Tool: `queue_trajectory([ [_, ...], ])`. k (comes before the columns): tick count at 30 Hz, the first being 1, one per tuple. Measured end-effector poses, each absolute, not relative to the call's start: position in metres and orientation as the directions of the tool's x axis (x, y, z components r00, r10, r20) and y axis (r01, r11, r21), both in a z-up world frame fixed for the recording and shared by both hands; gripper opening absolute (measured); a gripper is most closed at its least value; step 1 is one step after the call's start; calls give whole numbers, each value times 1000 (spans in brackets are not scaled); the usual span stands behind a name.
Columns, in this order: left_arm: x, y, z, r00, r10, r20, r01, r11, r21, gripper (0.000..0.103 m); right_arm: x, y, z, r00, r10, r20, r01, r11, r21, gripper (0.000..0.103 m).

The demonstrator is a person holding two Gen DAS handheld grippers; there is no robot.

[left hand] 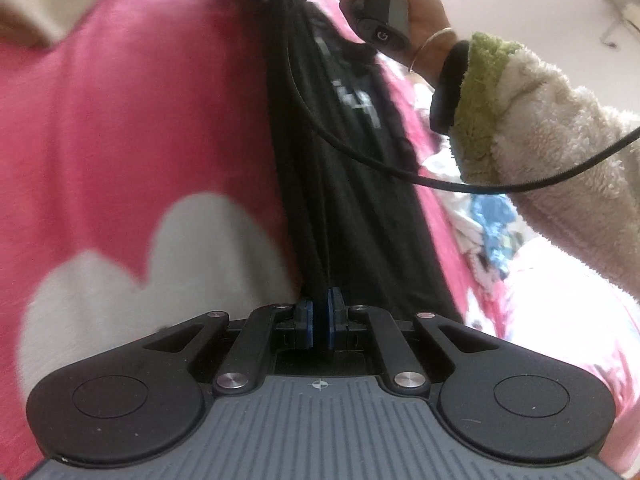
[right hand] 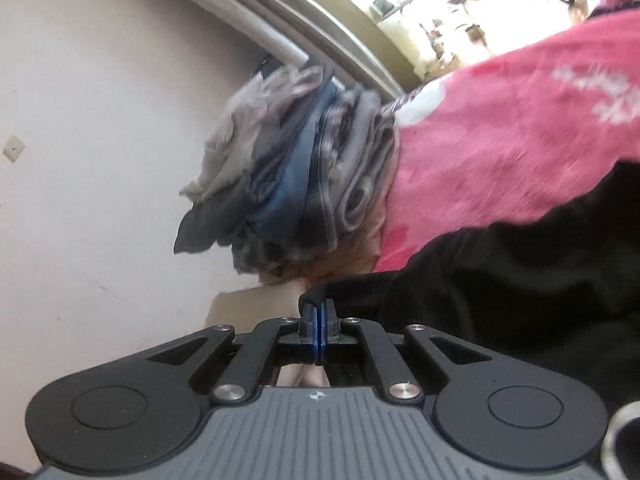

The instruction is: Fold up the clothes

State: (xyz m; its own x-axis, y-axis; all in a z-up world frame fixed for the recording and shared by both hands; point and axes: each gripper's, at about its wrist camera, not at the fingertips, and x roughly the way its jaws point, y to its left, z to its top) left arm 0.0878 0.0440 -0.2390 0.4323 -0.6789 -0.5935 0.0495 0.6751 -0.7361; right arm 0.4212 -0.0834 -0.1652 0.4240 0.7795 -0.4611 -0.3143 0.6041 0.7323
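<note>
A black garment (left hand: 340, 184) with pale lettering hangs stretched in the left wrist view, over a pink blanket (left hand: 132, 120) with white hearts. My left gripper (left hand: 321, 312) is shut on its lower edge. The right gripper's handle (left hand: 384, 16) shows at the top in a hand, holding the garment's far end. In the right wrist view my right gripper (right hand: 319, 312) is shut on a fold of the same black garment (right hand: 500, 280), which spreads to the right over the pink blanket (right hand: 500, 140).
A stack of folded grey and blue clothes (right hand: 296, 168) lies on the blanket beyond the right gripper. A black cable (left hand: 360, 156) loops across the garment. A fleece sleeve (left hand: 560, 152) fills the right. Loose patterned clothes (left hand: 488, 224) lie beyond.
</note>
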Motion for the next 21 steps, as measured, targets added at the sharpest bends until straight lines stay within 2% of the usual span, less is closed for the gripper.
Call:
queue_trajectory([
  [4, 88, 55, -244, 434, -636, -639, -24, 700, -713, 4, 426, -59, -201, 411, 791, -454, -277, 583, 764, 3],
  [10, 80, 69, -250, 417, -605, -678, -100, 711, -696, 4, 430, -33, -237, 386, 774, -501, -232, 607, 760, 3],
  [13, 79, 73, -254, 401, -621, -674, -126, 691, -712, 5, 435, -31, -246, 348, 767, -539, -179, 619, 765, 7],
  [15, 78, 78, -255, 404, -627, -666, -150, 672, -725, 6, 435, -37, -241, 345, 765, -544, -155, 618, 770, 17],
  [16, 78, 79, -255, 407, -623, -668, -156, 673, -723, 6, 435, -42, -235, 353, 764, -541, -149, 616, 773, 30],
  [17, 77, 80, -255, 411, -618, -670, -162, 674, -721, 6, 432, -48, -227, 371, 760, -534, -149, 616, 773, 38],
  [21, 74, 85, -255, 425, -596, -682, -189, 678, -710, 5, 417, -83, -186, 415, 775, -476, -180, 583, 792, 38],
])
